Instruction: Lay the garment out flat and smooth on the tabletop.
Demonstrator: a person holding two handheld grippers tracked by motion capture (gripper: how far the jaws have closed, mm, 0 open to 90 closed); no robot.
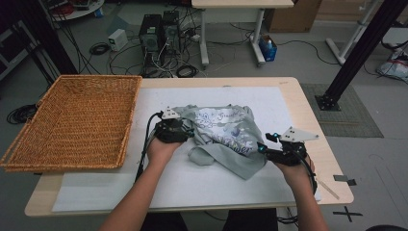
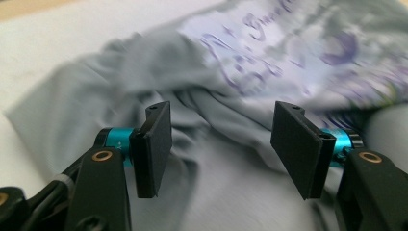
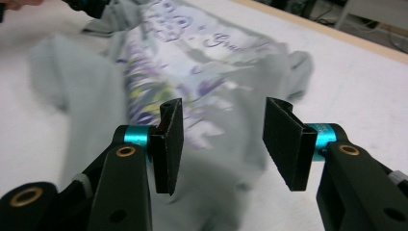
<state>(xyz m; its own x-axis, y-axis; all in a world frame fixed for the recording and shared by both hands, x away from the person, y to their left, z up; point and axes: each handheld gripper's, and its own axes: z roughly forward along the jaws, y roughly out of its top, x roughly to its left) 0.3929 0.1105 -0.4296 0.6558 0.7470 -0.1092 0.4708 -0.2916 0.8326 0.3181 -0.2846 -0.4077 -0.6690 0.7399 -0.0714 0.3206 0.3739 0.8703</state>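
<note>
shirt: a grey t-shirt [image 1: 226,137] with a pale print and purple lettering lies crumpled on the white sheet [image 1: 192,185] that covers the counter [image 1: 308,110], about at its middle. one loose flap of it trails toward the person's side.
left claw: the left claw [image 1: 185,129] sits at the shirt's left edge, in the person's left hand [image 1: 161,149]. in the left gripper view its jaws stand well apart over grey folds [image 2: 221,159], with cloth below and beyond them. the pads press on nothing.
right claw: the right claw [image 1: 263,147] is at the shirt's right lower corner, held by the right hand [image 1: 296,171]. in the right gripper view its jaws are parted, the printed cloth [image 3: 202,86] lying ahead and under the gap. nothing is clamped.
basket: a wide wicker basket [image 1: 77,120] rests on the counter's left end, just beside the white sheet and well apart from the shirt.
floor beyond: computer towers [image 1: 159,36] and tangled cables stand behind the counter.
</note>
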